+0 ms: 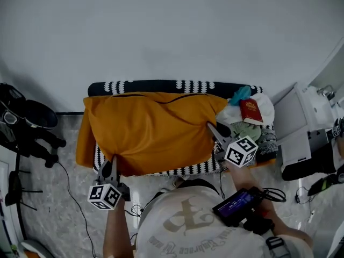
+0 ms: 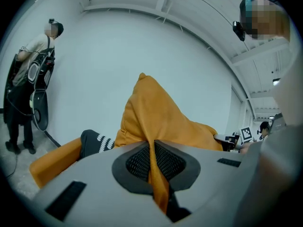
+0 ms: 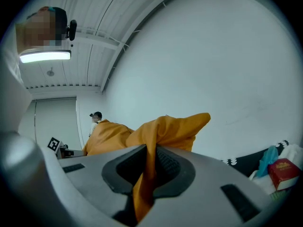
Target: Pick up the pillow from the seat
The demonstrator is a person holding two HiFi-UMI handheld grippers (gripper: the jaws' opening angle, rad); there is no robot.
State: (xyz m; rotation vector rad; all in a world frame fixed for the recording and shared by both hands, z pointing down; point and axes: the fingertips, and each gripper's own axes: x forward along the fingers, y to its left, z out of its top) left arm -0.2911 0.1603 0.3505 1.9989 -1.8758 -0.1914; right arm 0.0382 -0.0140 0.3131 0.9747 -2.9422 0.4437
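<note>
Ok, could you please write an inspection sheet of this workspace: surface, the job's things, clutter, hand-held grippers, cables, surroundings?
Surface: seat with a black-and-white cover, set against the wall.
Job's things: orange pillow over most of the seat, gripped at both near corners.
Clutter: red book, teal item and cloths on the seat's right end.
Grippers: left hand-held gripper shut on the pillow; right hand-held gripper shut on the pillow.
Cables: black cable on the floor at left; looped cables at right.
Surroundings: black gear at left, white machine at right.
</note>
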